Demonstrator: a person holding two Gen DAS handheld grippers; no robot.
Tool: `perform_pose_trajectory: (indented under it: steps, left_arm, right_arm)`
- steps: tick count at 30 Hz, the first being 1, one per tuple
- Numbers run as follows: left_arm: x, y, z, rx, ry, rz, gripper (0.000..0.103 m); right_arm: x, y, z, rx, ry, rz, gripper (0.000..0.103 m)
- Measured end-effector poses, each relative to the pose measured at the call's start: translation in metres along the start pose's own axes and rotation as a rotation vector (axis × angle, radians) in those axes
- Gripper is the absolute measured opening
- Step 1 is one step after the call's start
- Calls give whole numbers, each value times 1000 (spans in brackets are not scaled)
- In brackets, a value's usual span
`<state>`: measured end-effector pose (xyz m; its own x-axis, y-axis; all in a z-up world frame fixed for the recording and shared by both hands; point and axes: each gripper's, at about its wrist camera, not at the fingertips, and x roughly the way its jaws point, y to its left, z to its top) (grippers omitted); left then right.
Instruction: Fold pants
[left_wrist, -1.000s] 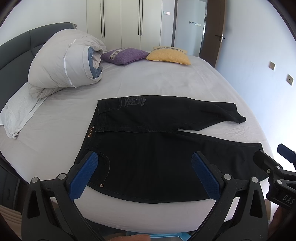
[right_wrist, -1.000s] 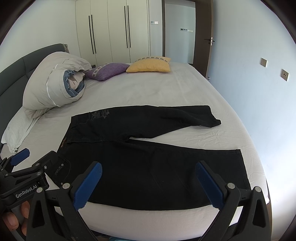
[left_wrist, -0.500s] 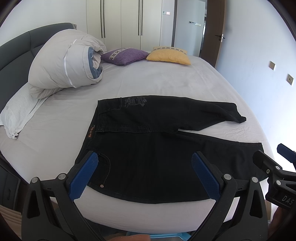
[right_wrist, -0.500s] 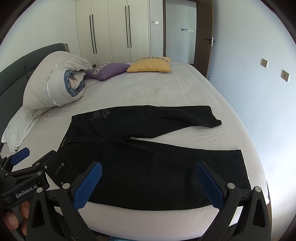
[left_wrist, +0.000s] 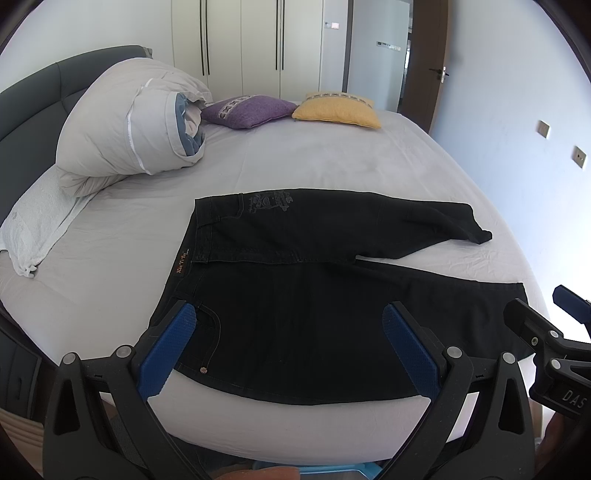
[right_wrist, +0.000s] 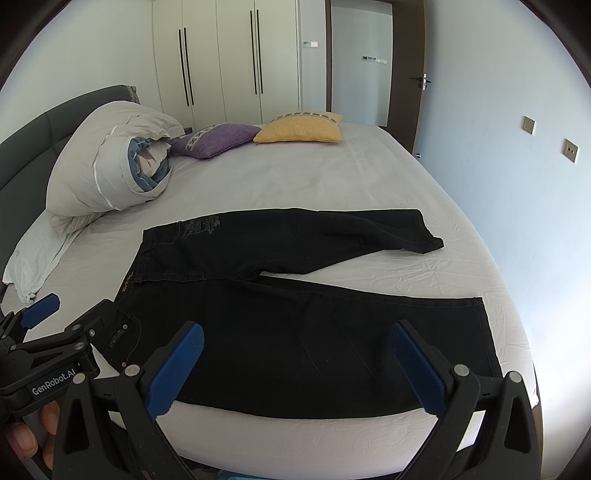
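Note:
Black pants (left_wrist: 314, 295) lie flat on the bed, waistband to the left, both legs running right. The far leg is bent and shorter. They also show in the right wrist view (right_wrist: 295, 321). My left gripper (left_wrist: 291, 347) is open and empty, held above the near edge of the pants at the waist end. My right gripper (right_wrist: 299, 365) is open and empty, above the near leg. Each gripper also shows from the side in the other view: the right one (left_wrist: 546, 332) and the left one (right_wrist: 62, 343).
The bed (left_wrist: 314, 158) has a pale sheet. A rolled duvet (left_wrist: 125, 133) lies at the far left by the dark headboard. A purple cushion (left_wrist: 247, 110) and a yellow cushion (left_wrist: 336, 110) lie at the far end. A wall is at the right.

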<state>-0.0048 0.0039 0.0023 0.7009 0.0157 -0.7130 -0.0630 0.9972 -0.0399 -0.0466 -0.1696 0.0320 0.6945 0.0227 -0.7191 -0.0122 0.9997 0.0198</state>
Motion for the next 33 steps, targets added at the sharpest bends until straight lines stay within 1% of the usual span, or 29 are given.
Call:
perform_pose_trajectory:
  steps: [16,19,21,23,25,28,30,31,32,33]
  left_arm:
    - [4,4,-3,4,6,-4,103]
    - [10,4,-2,43,-14,-8,103]
    - [18,6,5,89,-36,-3,103]
    - [34,15,16,136,-54,9,103]
    - [55,28,33,158,-52,-13,103]
    - [98,51,70,197,-45,-46,103]
    - [142,66,101,221,34,-108,103]
    - [164,74,115,219,68,-138,103]
    - [186,80,129,232,92,-139,103]
    - [207,84,141,265,110,-121,103]
  right_arm:
    - [2,2,-2,-3,4,1,103]
    - [8,3,-4,-16,11,19,103]
    - [15,1,-4,-26,20,55,103]
    - [26,-6,1,-34,29,111,103]
    - [40,-14,14,-63,27,167,103]
    - [66,-25,45,-147,8,230,103]
    - [89,-29,68,-199,8,263,102]
    - [103,-29,80,-226,13,280,100]
    - [118,-29,92,-253,21,299,98]
    - [134,-28,103,-283,32,316,96]
